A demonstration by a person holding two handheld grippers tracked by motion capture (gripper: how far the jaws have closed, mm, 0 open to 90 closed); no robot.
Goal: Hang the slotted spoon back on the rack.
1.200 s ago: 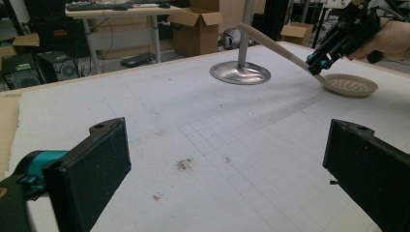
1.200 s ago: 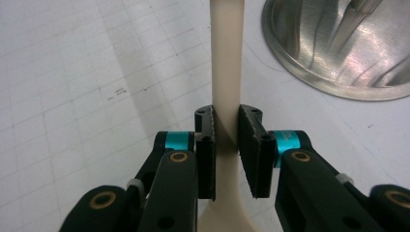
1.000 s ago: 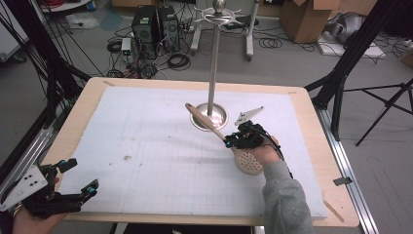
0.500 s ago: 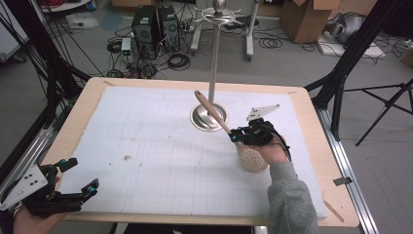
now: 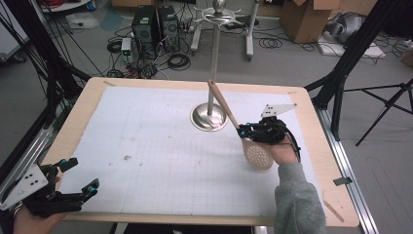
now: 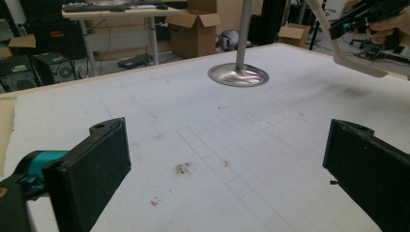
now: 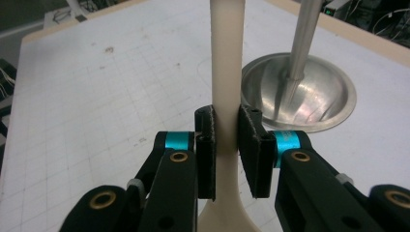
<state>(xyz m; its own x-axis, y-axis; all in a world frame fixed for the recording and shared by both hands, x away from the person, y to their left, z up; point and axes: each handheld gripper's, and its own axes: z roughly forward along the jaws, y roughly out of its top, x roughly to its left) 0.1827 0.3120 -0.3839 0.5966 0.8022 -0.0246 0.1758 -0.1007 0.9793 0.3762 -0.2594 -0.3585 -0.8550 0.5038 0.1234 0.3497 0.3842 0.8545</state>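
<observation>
The jaws of the left gripper (image 5: 73,178) are spread wide with nothing between them, and this gripper is held low at the near left corner of the table (image 5: 87,102); between its two black pads, in the left gripper view, only the white gridded mat (image 6: 203,140) with a few small stains is seen, and the stand's base lies well ahead of them. The jaws of the right gripper (image 7: 226,151) are closed on the handle of the slotted spoon (image 5: 238,126), which is clamped just above the place where the handle widens into the perforated bowl; the bowl hangs below and behind the jaws, and the handle is pointed up and away from them toward the utensil stand (image 5: 212,73). Compared with a second ago, the spoon has been carried up and toward the far side of the table, and its handle has been swung from a low slant to a steeper one, so that its tip now stands beside the stand's pole, just above the round metal base (image 7: 300,92). The left gripper has been kept where it was. It is judged that the spoon is being brought to the stand to be hung on one of the hooks at its top, which are well above the jaws, so more lift is needed before a hook can be reached.
</observation>
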